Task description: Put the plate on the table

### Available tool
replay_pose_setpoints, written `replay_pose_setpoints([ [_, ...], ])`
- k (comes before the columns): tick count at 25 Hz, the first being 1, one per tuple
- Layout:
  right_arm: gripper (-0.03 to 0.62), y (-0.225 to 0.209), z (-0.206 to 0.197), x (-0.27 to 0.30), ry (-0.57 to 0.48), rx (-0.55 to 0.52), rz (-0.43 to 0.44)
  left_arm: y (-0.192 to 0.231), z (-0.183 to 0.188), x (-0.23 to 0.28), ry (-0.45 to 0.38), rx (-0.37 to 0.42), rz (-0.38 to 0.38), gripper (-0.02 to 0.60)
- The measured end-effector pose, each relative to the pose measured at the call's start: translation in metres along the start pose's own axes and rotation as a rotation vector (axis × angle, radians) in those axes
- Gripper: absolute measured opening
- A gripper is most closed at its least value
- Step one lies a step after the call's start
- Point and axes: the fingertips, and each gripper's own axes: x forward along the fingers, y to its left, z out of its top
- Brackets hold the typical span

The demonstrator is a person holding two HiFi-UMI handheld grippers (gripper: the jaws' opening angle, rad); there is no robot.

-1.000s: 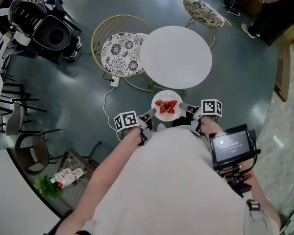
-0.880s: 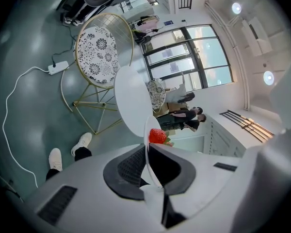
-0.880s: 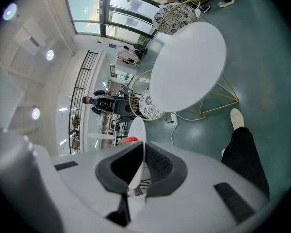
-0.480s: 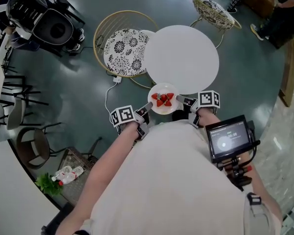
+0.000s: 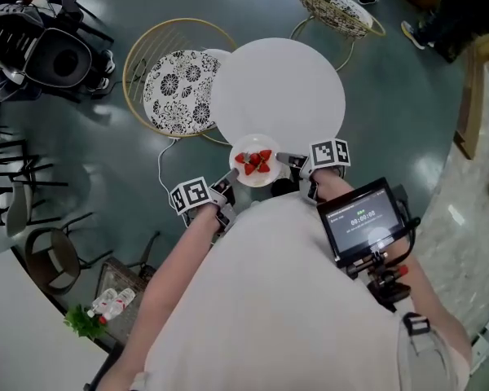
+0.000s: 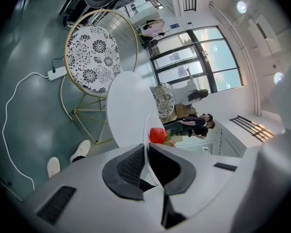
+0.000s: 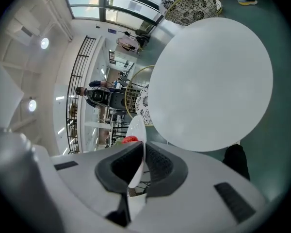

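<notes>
Close to our chest, we hold a plate (image 5: pixel 249 180) of strawberries (image 5: pixel 253 161), left gripper (image 5: pixel 231 178) and right gripper (image 5: pixel 286 160) each clamped on an opposite rim. It hangs over the near edge of the round white worktop (image 5: pixel 281 88); a chair (image 5: pixel 176 90) stands beside that.

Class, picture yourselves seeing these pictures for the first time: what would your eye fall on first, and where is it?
The red strawberries on a white plate stand out first. The left gripper and right gripper clamp the plate's rim on opposite sides, at the near edge of the round white table. Next comes the chair with a black-and-white flowered seat, to the table's left.
</notes>
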Motion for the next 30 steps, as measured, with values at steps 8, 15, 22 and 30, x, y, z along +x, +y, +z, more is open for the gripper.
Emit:
replay_pose_setpoints([
  [8, 0.021, -0.035, 0.047, -0.004, 0.059, 0.036, -0.022, -0.004, 0.022, 0.056, 0.009, 0.024, 0.080, 0.015],
  [15, 0.021, -0.055, 0.060, 0.006, 0.162, 0.032, -0.057, 0.006, 0.026, 0.072, -0.005, 0.006, 0.132, 0.015],
  [22, 0.021, -0.073, 0.069, 0.031, 0.281, -0.022, -0.087, 0.030, 0.035, 0.082, -0.017, -0.012, 0.204, 0.015],
  [30, 0.021, -0.097, 0.120, 0.067, 0.351, -0.083, -0.094, 0.054, 0.074, 0.117, -0.057, -0.038, 0.244, 0.015],
])
